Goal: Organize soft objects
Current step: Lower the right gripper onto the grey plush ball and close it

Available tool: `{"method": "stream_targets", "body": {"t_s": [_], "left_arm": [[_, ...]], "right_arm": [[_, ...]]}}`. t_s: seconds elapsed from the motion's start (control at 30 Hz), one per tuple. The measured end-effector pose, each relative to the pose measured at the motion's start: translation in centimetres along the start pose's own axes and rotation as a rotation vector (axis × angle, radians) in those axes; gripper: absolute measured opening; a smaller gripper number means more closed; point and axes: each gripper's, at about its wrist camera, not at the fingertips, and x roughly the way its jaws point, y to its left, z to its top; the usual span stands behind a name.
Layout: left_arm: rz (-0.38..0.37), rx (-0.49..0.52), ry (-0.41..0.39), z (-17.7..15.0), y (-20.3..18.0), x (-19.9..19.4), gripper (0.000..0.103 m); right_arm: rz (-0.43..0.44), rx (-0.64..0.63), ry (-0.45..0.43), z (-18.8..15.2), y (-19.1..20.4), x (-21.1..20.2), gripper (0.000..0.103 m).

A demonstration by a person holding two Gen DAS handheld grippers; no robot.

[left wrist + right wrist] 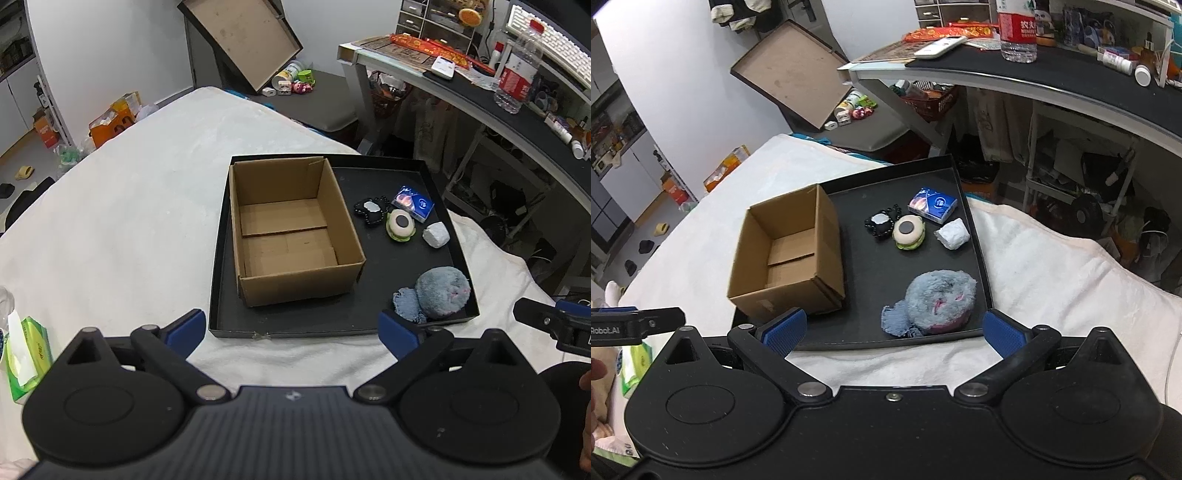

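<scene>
Left gripper (291, 328), lower centre of the left wrist view: blue-padded fingers (186, 328) spread wide, nothing between them, held above the white blanket (129, 221) short of the tray's near edge. Right gripper (894, 330), lower centre of the right wrist view: likewise spread wide and empty. Black tray (295, 325), centre frame, resting on the blanket. Open cardboard box (291, 229), upright and empty, in the left part of the tray. Grey plush toy (441, 293) with blue cloth scrap (406, 304) touching it, at the tray's lower right corner. Farther back, right of the box: black bead string (371, 212), burger-shaped toy (399, 225) beside it, blue tissue pack (413, 203), crumpled white wad (436, 234). Green tissue box (26, 354), lower left edge.
</scene>
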Motion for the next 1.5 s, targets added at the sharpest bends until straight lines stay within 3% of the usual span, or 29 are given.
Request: {"method": "stream_targets", "body": {"t_s": [0.43, 1.0, 1.5], "left_arm": [[0.024, 0.007, 0.041, 1.0, 0.0, 3.5, 0.099], [0.033, -0.046, 0.084, 2.9, 2.0, 9.1, 0.090], [0.037, -0.138, 0.119, 4.1, 5.1, 14.4, 0.059]], "right_arm": [[-0.017, 0.030, 0.013, 0.2, -1.7, 3.4, 0.102], [-0.024, 0.117, 0.130, 0.7, -3.6, 10.0, 0.097], [-0.018, 0.192, 0.270, 0.9, -4.6, 16.7, 0.097]]}}
